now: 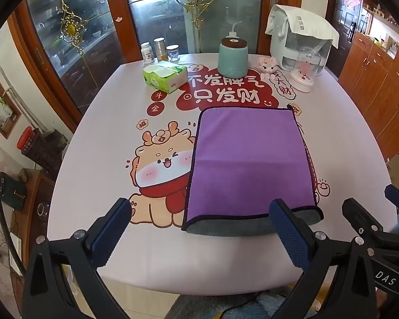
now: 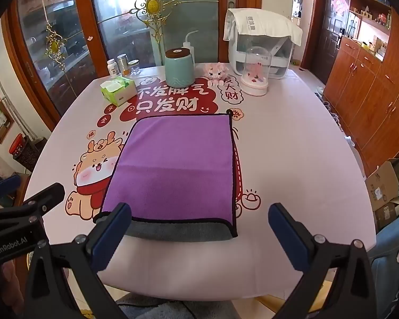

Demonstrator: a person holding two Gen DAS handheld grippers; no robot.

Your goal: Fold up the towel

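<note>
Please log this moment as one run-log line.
purple towel: folded, flat on table | left claw: open, empty | right claw: open, empty | both short of near edge

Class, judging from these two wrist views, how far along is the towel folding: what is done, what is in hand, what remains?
Done: the purple towel lies flat on the table, already folded over, its grey underside showing along the near edge. In hand: nothing; the left tool and right tool are both open, near that edge, gripping no cloth. Left: probably another fold, since a crease crosses its middle.
</note>
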